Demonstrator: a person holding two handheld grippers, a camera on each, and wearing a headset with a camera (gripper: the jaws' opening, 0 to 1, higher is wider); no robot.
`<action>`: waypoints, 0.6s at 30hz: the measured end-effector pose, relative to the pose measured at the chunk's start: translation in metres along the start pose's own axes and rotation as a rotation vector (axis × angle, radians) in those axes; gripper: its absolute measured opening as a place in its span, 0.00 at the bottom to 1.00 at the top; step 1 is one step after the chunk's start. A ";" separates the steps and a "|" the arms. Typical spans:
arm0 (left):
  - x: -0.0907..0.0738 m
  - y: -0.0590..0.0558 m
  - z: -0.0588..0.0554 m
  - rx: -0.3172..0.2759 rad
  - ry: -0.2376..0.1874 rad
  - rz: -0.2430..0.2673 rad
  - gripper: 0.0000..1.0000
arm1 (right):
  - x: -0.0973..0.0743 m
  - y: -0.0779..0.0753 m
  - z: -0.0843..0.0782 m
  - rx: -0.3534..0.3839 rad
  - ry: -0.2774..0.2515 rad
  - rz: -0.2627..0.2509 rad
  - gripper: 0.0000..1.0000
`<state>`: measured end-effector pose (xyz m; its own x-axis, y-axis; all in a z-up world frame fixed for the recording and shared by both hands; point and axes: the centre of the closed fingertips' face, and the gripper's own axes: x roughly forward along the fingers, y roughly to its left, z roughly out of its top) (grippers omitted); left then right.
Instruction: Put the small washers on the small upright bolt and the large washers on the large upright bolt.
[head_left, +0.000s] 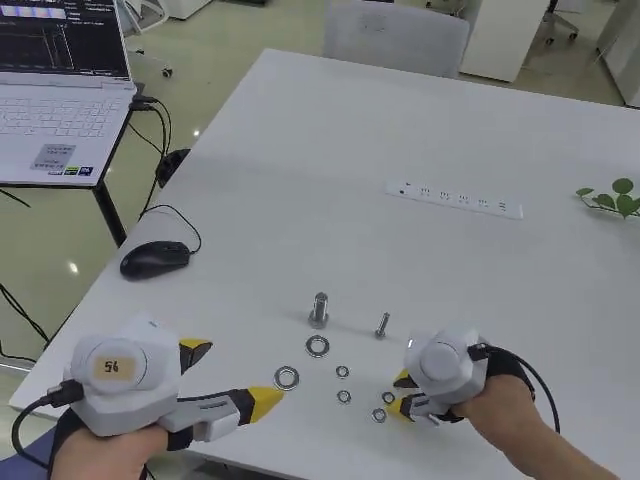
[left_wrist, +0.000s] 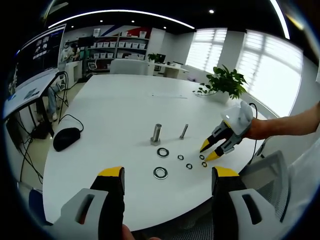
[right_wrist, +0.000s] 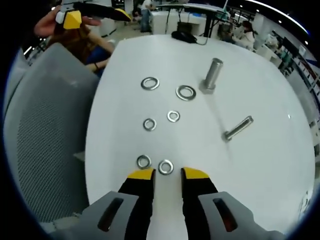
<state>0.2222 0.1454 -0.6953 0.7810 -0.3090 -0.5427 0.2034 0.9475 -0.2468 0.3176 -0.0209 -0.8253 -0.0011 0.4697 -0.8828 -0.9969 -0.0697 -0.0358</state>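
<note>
The large upright bolt (head_left: 319, 308) and the small upright bolt (head_left: 382, 325) stand near the table's front edge. Two large washers (head_left: 318, 346) (head_left: 287, 377) lie flat in front of the large bolt. Several small washers (head_left: 342, 372) lie to their right. My left gripper (head_left: 232, 375) is open wide at the front left, just left of the nearer large washer (left_wrist: 160, 173). My right gripper (head_left: 402, 392) is open by a narrow gap, low over the table. A small washer (right_wrist: 165, 166) lies just ahead of its tips, with another small washer (right_wrist: 144, 161) beside it. Nothing is held.
A black mouse (head_left: 155, 259) with its cable lies at the table's left edge. A white power strip (head_left: 455, 196) lies further back. A laptop (head_left: 60, 90) sits on a side table to the left, a plant (head_left: 610, 198) at the right edge, a chair (head_left: 395, 35) beyond the table.
</note>
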 end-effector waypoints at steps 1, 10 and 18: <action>0.000 0.001 -0.001 -0.001 0.001 0.000 0.70 | 0.001 0.001 0.000 -0.002 -0.001 0.004 0.22; 0.002 -0.003 0.000 -0.005 -0.002 -0.005 0.70 | 0.002 0.005 0.004 0.010 -0.020 0.040 0.16; 0.002 -0.001 0.000 0.002 0.000 -0.001 0.69 | 0.001 0.005 0.003 -0.002 0.004 0.050 0.17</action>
<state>0.2231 0.1440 -0.6965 0.7812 -0.3095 -0.5422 0.2052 0.9475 -0.2453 0.3118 -0.0180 -0.8249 -0.0507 0.4624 -0.8852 -0.9955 -0.0948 0.0075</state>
